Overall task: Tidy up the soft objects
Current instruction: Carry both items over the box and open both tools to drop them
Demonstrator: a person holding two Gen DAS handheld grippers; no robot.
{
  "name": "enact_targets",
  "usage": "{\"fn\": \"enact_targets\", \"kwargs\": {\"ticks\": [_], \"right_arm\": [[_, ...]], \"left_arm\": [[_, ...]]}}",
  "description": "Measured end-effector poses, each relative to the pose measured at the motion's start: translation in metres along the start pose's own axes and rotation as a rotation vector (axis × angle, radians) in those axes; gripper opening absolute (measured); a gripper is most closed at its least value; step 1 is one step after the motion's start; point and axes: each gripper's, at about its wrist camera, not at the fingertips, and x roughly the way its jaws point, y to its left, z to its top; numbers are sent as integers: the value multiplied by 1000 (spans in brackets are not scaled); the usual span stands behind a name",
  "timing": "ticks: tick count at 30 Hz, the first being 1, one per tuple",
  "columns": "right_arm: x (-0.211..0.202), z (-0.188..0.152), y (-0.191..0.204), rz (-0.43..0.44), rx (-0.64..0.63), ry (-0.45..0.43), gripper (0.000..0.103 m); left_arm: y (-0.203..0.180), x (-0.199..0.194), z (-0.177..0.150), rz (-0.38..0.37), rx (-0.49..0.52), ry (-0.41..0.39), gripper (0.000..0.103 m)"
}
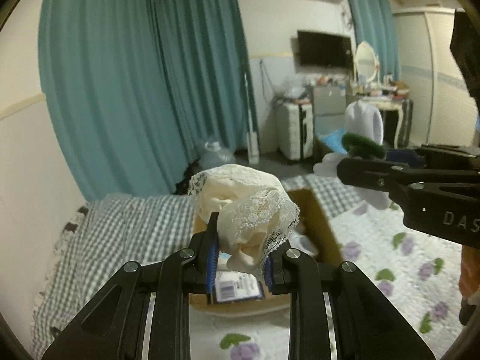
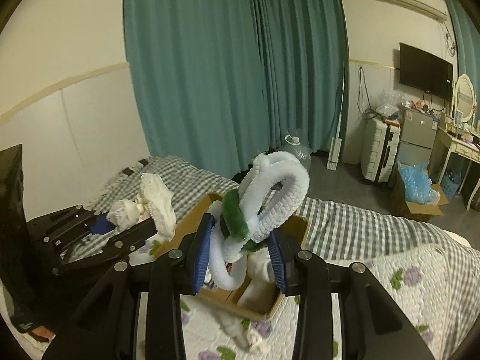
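My left gripper [image 1: 240, 246] is shut on a cream lace-trimmed cloth [image 1: 243, 207], held in the air above an open cardboard box [image 1: 324, 225] on the bed. The same cloth [image 2: 150, 204] and left gripper [image 2: 120, 228] show at the left of the right wrist view. My right gripper [image 2: 241, 249] is shut on a bundle of fluffy white and green bands [image 2: 270, 198], lifted over the box [image 2: 255, 306]. In the left wrist view the right gripper [image 1: 354, 165] enters from the right with the green and white bundle [image 1: 360, 147] at its tip.
The box sits on a bed with a floral quilt [image 1: 405, 258] and a grey checked blanket [image 1: 126, 225]. A white fabric piece [image 2: 240, 330] lies on the quilt in front of the box. Teal curtains [image 2: 225, 75], a suitcase [image 2: 379, 153] and a dressing table [image 1: 384, 102] stand beyond.
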Motion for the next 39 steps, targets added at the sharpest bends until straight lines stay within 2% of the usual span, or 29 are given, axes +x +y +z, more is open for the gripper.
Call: {"fn": "enact_targets", "kwargs": {"ticks": [5,11,13,14,15,18,19,23,27,35,39], "right_arm": [[67,-6,-18,0,17,73,35],[139,-29,-38,-20,28,158,38],[152,-35,-48,-28,35,174,38],[159,-37,-51,-31,41,182,39],[165,-39,-53,-38,47,189,42],[173,-38,-62,-83,56,171,75],[172,-38,-61,-83,64,159,76],[156,-31,-62,-80,74,136,79],[117,-14,-55,-101,65,86,82],[-13,31,-30,-100,28,-77,83],[-82,40,-17,-92,3,-153,89]], "left_arm": [[4,61,-13,-23,2,63,25],[-1,107,-30,-2,33,78,31],[-3,116,-36,-2,33,89,43],[-2,120,-35,-4,28,95,57],[-1,123,-35,0,22,101,73],[2,125,-38,27,4,95,76],[4,125,-38,31,0,102,76],[5,111,-32,40,-15,97,76],[7,77,-12,49,-21,50,76],[16,-58,35,115,-33,-157,76],[23,-115,43,157,-58,-239,91]]}}
